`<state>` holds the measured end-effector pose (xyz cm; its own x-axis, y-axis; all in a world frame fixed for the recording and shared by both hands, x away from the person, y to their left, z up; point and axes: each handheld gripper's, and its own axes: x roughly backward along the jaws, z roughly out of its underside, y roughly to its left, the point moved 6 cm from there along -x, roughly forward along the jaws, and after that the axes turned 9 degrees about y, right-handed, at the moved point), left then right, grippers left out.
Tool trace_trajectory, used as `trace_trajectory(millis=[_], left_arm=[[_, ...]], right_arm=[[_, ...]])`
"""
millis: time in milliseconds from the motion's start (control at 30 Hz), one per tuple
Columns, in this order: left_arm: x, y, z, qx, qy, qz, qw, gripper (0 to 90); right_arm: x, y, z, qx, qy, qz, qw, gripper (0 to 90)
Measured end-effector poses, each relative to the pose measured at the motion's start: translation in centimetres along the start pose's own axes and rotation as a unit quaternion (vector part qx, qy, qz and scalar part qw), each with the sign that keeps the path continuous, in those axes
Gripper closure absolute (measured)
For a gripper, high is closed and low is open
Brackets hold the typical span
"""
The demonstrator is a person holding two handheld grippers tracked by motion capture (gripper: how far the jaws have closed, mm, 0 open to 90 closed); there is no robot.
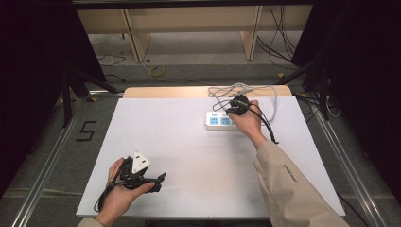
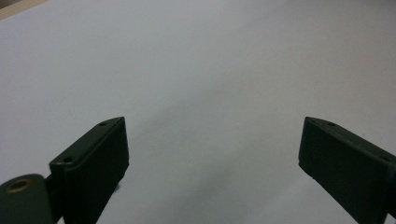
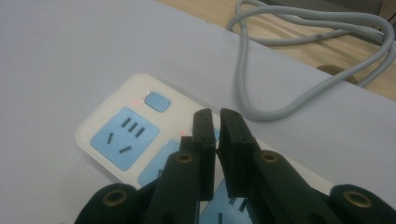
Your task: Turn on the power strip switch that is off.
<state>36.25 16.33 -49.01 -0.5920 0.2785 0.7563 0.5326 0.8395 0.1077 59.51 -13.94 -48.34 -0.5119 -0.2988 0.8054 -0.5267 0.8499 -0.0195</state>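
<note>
- Nearest the camera, the left gripper (image 1: pixel 158 180) lay on the table (image 1: pixel 189 142), jaws spread wide, well apart from the power strip (image 3: pixel 126 135).
- Above that strip's second switch, the right gripper (image 3: pixel 215 123) hovered, jaws nearly pressed together, holding nothing.
- A slanted push might have skidded the strip or missed the switch.

We see a white power strip (image 3: pixel 112 135) w/ pale blue socket panels and a pale blue switch button (image 3: pixel 157 101); small red lights glow nr it. Its cable (image 3: pixel 308 56) is light grey. Table cover (image 1: pixel 189 142) is plain white, wood edge (image 1: pixel 165 91) tan. Both grippers, left (image 2: pixel 212 154) & right (image 3: pixel 215 140), have black jaws w/ brass-coloured rivets. Sleeve (image 1: pixel 288 184) is beige.
</note>
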Motion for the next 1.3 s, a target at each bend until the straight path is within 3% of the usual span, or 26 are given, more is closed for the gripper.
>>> trace_trajectory(millis=[367, 867, 1300], left_arm=[[-0.1, 0.0, 0.0, 0.001, 0.001, 0.000, 1.0000, 8.2], [-0.2, -0.1, -0.1, 0.001, 0.001, 0.000, 1.0000, 8.2], [-0.2, -0.1, -0.2, 0.001, 0.003, 0.000, 1.0000, 8.2]], right_arm=[[1.1, 0.0, 1.2, 0.015, 0.006, -0.001, 0.9999, 75.8], [2.8, -0.3, 3.4, 0.001, 0.004, -0.031, 0.9995, 63.5], [5.2, -0.7, 5.6, 0.007, -0.003, -0.045, 0.9990, 53.9]])
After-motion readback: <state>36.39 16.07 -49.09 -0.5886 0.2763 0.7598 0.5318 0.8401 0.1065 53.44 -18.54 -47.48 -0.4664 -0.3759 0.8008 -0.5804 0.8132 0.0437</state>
